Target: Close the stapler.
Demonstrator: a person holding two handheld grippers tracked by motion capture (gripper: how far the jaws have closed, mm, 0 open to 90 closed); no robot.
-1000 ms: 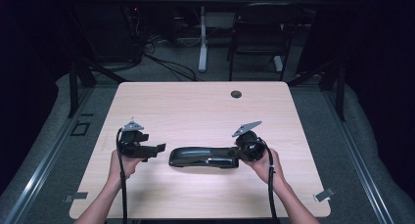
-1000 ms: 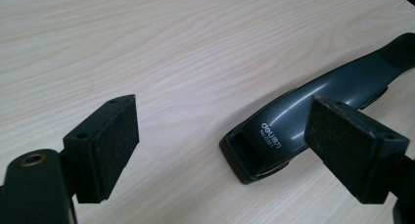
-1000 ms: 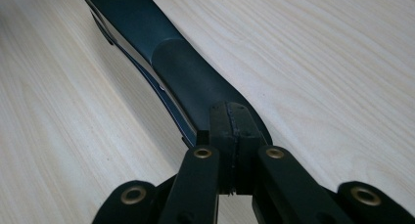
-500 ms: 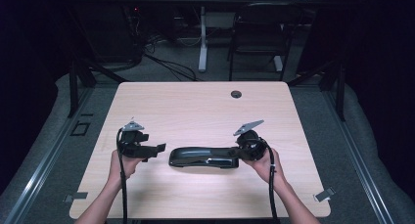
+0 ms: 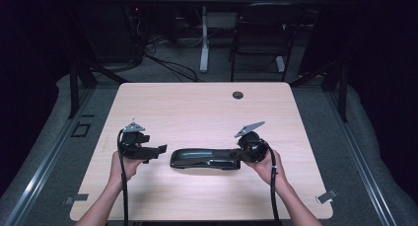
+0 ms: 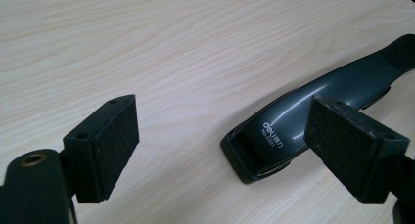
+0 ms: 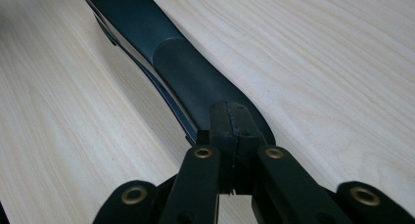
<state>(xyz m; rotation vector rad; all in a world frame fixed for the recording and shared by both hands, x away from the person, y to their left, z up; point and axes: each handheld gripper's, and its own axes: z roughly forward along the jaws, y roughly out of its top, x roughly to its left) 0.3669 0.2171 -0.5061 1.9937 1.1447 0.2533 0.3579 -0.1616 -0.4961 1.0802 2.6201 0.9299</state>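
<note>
A long black stapler (image 5: 204, 158) lies flat on the near middle of the wooden table (image 5: 197, 107), its length running left to right. My left gripper (image 5: 160, 151) is held just off the stapler's left end, open. In the left gripper view the stapler's branded nose (image 6: 293, 121) sits ahead between the wide-apart pads (image 6: 105, 145). My right gripper (image 5: 235, 154) is at the stapler's right end. In the right gripper view its jaws (image 7: 234, 121) are pressed together with nothing between them, their tips resting against the matte handle end (image 7: 191, 77).
A small round grommet hole (image 5: 238, 94) sits near the table's far edge. Behind the table are a chair (image 5: 259, 43), a white stand leg (image 5: 203, 43) and loose cables on the floor. Bare wood surrounds the stapler on all sides.
</note>
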